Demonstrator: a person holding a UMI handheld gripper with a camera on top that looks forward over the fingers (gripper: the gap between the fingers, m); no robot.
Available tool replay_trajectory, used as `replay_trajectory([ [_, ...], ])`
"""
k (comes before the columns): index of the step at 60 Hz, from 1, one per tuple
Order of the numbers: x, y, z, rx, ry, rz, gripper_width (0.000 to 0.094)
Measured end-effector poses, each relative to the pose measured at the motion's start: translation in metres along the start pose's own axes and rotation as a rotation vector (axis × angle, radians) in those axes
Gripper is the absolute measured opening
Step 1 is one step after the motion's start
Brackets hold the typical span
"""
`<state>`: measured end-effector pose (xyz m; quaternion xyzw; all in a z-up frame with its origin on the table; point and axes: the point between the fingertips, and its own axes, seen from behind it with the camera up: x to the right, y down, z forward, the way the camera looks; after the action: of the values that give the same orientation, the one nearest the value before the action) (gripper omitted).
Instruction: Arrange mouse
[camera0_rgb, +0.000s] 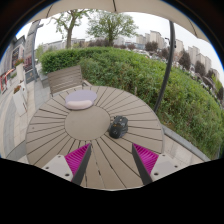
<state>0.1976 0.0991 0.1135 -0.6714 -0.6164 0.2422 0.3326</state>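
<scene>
The two-finger gripper (112, 160) with magenta pads hovered over a round slatted table of pale weathered wood (60, 135), its fingers spread wide apart and holding nothing. One magenta pad (77, 156) showed on the left finger and the other (146, 156) on the right, with bare table slats visible in the gap between them.

The small dark computer mouse (118, 127) lay on the table top just ahead of the fingers, slightly toward the right finger's side, and apart from both of them. Farther across the table, beyond the mouse and to its left, rested a pale, rounded, flattish object (80, 99) near the far rim; what it was could not be told.

A wooden slatted chair (66, 78) stood behind the table at its far side. A thin dark pole (166, 62) rose at a slant to the right of the table. Beyond the table ran a thick green hedge (140, 75), with trees (112, 24) and buildings (185, 48) behind it under a bright sky.
</scene>
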Motion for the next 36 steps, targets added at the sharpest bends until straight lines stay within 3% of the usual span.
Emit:
replay_trajectory([
  [17,0.007,-0.011,0.106,0.036,0.035,0.03,0.0837],
  [36,0.017,-0.017,0.202,-0.02,0.075,0.079,0.0861],
])
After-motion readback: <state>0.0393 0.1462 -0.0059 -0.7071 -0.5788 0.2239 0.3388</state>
